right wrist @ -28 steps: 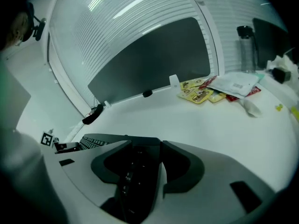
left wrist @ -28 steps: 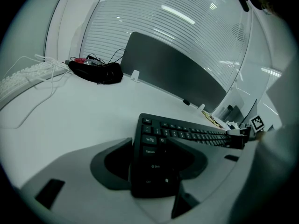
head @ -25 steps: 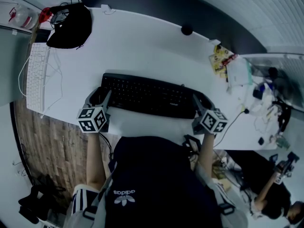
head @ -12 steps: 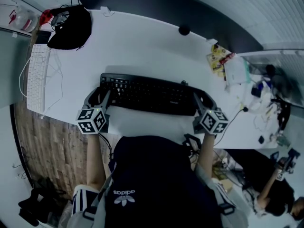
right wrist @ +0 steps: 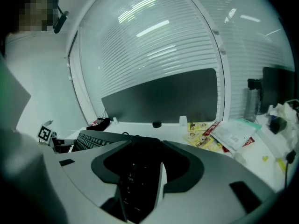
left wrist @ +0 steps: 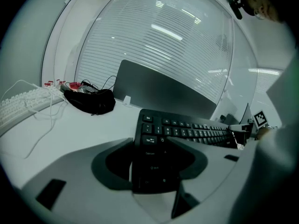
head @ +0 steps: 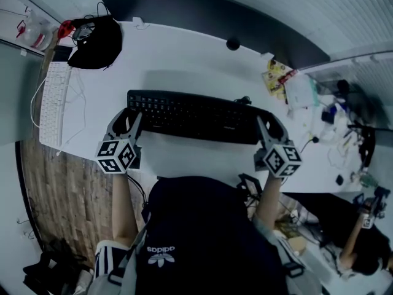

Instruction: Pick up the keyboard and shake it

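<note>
A long black keyboard point(head: 191, 116) hangs level above the white desk point(head: 184, 54), casting a shadow on it. My left gripper point(head: 130, 124) is shut on the keyboard's left end and my right gripper point(head: 266, 129) is shut on its right end. In the left gripper view the keyboard point(left wrist: 191, 130) runs off to the right from between the jaws of the left gripper point(left wrist: 152, 144). The right gripper view shows the numpad end of the keyboard point(right wrist: 135, 181) clamped in the right gripper point(right wrist: 142, 147); the rest stretches left.
A white keyboard point(head: 52, 102) with a cable lies at the desk's left edge beside a black bag point(head: 95, 40). A small black round object point(head: 233, 43) sits at the back. Yellow packets point(head: 276, 78) and papers point(head: 307, 91) crowd the right. A dark partition point(head: 202, 11) stands behind.
Both grippers have risen with the keyboard; it has come up off the desk and moved slightly away from me, and a shadow now shows beneath it.
</note>
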`<state>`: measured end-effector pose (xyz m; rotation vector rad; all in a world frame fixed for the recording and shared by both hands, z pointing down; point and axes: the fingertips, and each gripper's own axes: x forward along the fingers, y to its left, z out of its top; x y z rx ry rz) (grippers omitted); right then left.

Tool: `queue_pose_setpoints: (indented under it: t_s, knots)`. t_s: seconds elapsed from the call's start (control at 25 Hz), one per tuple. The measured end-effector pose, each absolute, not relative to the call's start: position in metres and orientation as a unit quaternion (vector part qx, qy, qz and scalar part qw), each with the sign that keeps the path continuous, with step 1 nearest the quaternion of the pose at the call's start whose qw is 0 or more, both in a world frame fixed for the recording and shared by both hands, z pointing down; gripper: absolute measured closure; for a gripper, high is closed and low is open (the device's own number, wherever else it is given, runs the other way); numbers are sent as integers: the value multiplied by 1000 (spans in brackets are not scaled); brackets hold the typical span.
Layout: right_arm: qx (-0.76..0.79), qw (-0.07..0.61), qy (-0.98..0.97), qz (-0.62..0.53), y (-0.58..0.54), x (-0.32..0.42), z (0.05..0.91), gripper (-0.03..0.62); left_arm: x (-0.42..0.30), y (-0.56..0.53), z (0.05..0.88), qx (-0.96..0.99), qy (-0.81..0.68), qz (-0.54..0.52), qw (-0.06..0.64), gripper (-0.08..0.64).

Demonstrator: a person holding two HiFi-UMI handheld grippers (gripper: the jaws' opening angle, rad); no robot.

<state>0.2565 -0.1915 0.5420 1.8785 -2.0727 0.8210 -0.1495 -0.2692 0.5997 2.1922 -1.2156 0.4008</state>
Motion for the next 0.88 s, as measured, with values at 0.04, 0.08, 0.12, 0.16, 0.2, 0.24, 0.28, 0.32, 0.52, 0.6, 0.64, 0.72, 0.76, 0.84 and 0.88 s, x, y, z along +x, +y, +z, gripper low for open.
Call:
queue_pose_setpoints:
  t_s: [0.04, 0.08, 0.12, 0.16, 0.2, 0.24, 0.28, 0.32, 0.52, 0.6, 0.64, 0.72, 0.76, 0.84, 0.88]
  knots:
    - [642, 109, -709, 271, -192, 257, 536, 400, -149, -271, 594, 827, -458, 146, 291, 353]
    - [644, 104, -711, 262, -192, 256, 528, 400, -149, -272, 588, 830, -458, 141, 285, 352]
    - [646, 99, -714, 253, -192, 255, 521, 400, -149, -273, 583, 833, -459, 135, 278, 351]
    - [648, 93, -717, 242, -192, 255, 513, 400, -149, -274, 576, 836, -460, 128, 272, 351]
    - [649, 89, -719, 231, -192, 255, 505, 400, -149, -276, 570, 839, -461, 120, 264, 352]
    - [650, 86, -722, 220, -193, 255, 496, 400, -149, -277, 562, 842, -462, 112, 255, 352]
    - [651, 82, -725, 209, -193, 254, 486, 400, -148, -278, 554, 845, -463, 102, 246, 352]
    - [652, 78, -728, 199, -193, 254, 475, 400, -148, -279, 545, 849, -464, 93, 236, 351]
    - [658, 56, -738, 140, -190, 251, 426, 400, -145, -283, 502, 864, -465, 44, 187, 353]
    - [657, 54, -743, 116, -188, 248, 407, 400, -146, -284, 486, 868, -466, 27, 169, 353]
    - [658, 48, -744, 107, -186, 248, 400, 400, -147, -285, 479, 870, -466, 19, 161, 351]
    - [661, 38, -744, 91, -182, 251, 389, 400, -146, -285, 465, 873, -466, 4, 147, 351]
    - [662, 36, -744, 81, -181, 250, 380, 400, -147, -285, 458, 874, -465, -5, 142, 352]
    - [661, 38, -748, 55, -180, 246, 359, 400, -148, -283, 447, 875, -464, -23, 133, 353]
    - [660, 39, -749, 40, -179, 244, 349, 400, -148, -282, 441, 876, -463, -33, 128, 352]
